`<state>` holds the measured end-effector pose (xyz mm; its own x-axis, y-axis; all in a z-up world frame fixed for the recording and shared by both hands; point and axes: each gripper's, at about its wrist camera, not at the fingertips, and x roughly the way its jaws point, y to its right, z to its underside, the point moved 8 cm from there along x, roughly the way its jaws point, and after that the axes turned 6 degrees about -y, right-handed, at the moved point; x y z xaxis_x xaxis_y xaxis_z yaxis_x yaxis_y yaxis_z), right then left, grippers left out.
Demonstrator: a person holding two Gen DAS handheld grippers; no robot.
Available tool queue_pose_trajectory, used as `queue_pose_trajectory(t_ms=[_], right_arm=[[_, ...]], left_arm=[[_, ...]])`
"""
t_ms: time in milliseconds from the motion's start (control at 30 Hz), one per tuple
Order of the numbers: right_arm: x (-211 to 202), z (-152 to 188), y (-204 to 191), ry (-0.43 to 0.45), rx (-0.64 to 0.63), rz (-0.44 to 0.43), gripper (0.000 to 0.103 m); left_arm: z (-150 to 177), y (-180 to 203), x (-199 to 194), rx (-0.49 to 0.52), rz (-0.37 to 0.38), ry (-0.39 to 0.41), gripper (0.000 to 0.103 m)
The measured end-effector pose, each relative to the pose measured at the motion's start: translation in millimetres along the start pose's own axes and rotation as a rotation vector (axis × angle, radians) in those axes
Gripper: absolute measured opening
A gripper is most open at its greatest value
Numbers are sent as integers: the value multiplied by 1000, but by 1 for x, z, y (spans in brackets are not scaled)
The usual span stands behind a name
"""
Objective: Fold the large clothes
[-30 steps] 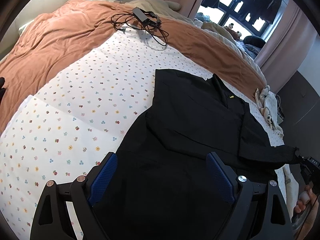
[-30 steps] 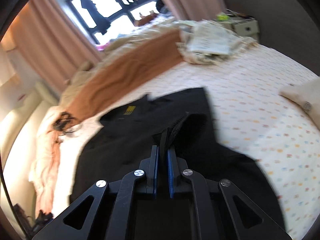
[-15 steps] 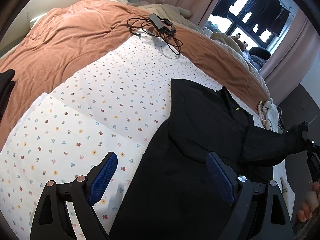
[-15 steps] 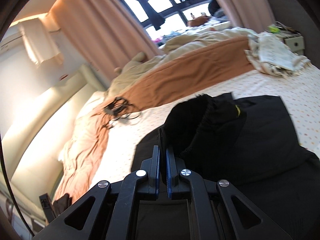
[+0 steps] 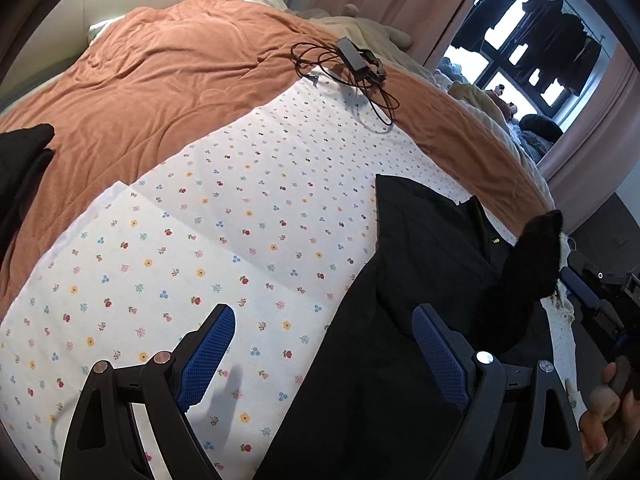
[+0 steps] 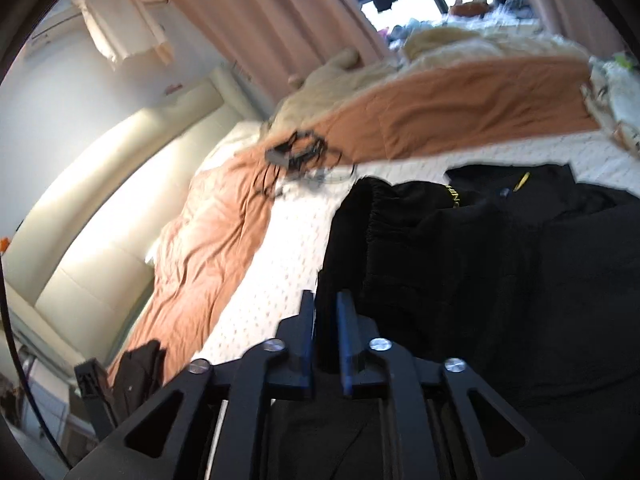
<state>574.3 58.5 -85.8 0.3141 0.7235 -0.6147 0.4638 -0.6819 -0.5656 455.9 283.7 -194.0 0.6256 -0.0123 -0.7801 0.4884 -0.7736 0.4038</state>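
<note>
From the left wrist camera, the black jacket (image 5: 404,320) lies on the flowered sheet (image 5: 224,240) of the bed, toward its right side, with its collar toward the rust-coloured blanket (image 5: 160,92). Its right sleeve (image 5: 536,260) stands lifted off the body of the garment, next to the right tool (image 5: 580,292) at the frame's edge. The left tool (image 5: 324,352) hangs spread wide and empty above the jacket's left hem edge. The cloth looks soft, limp and fairly thick; I judge it will sag and drag rather than hold a shape, so cuffs, hems and shoulder seams are the best places to take hold. A small yellow mark near the collar is too tiny to read. From the right wrist camera, the right tool (image 6: 325,320) has just been parting its jaws; dark cloth of the sleeve still sits between them, but whether the pads still press on it I cannot tell. The gathered elastic cuff (image 6: 376,208) hangs just ahead. Yellow lettering shows inside the collar (image 6: 456,196), blurred beyond reading.
</note>
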Motion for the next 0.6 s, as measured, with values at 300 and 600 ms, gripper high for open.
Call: queue_pose_trajectory(t_ms=[300, 600], right_arm=[[-57, 7, 86, 71, 182, 99, 67], [-136, 13, 148, 108, 301, 205, 67]], left_arm=[[6, 28, 7, 49, 12, -15, 91], [9, 64, -36, 132, 36, 33, 91]])
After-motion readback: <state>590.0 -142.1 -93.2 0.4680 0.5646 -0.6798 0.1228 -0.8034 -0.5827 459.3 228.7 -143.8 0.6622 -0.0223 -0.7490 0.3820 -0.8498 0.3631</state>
